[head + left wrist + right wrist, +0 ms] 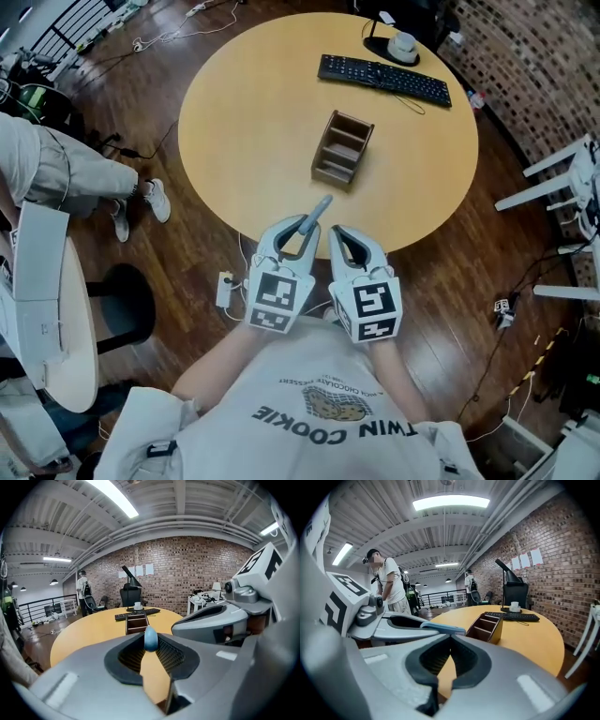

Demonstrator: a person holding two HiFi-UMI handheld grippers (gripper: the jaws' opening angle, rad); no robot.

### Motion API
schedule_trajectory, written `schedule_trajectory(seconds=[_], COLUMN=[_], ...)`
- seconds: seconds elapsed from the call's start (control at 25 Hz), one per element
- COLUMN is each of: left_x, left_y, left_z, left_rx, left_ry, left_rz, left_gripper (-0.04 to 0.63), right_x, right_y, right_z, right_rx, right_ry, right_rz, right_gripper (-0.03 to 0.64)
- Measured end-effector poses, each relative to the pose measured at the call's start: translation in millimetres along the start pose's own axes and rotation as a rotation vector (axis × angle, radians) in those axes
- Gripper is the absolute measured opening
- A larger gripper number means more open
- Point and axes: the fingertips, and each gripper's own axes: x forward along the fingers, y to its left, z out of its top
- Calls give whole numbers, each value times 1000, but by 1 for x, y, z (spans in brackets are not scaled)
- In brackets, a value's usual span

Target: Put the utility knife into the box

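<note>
The grey-blue utility knife (317, 212) sticks forward out of my left gripper (302, 229), which is shut on it. In the left gripper view its rounded blue end (150, 638) stands between the pads. The brown wooden box (342, 148) with open compartments stands on the round table (244, 122), a short way beyond the knife tip. My right gripper (339, 232) hovers right beside the left one over the table's near edge, shut, with nothing in it. The right gripper view shows its tips (449, 641) meeting, the knife (443, 628) to the left and the box (487, 626) ahead.
A black keyboard (384, 80) and a lamp base with a white cup (403, 44) lie at the table's far side. A seated person (66, 173) and a white table (47, 309) are at the left. White chairs (562, 187) and floor cables are at the right.
</note>
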Motion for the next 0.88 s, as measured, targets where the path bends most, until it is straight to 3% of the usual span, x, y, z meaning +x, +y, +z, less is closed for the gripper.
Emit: schedule_trajectory(seconds=[0.2, 0.88], left_x=[26, 107], left_y=[25, 46], left_z=[-5, -18], left_rx=[110, 731], left_ry=[58, 178], left_rz=[-59, -292], left_gripper=[71, 71], right_x=[25, 66], right_y=[-10, -49], right_z=[6, 20], right_rx=[13, 50], right_ry=[12, 12], right_rz=[-64, -264], right_gripper=[-2, -2])
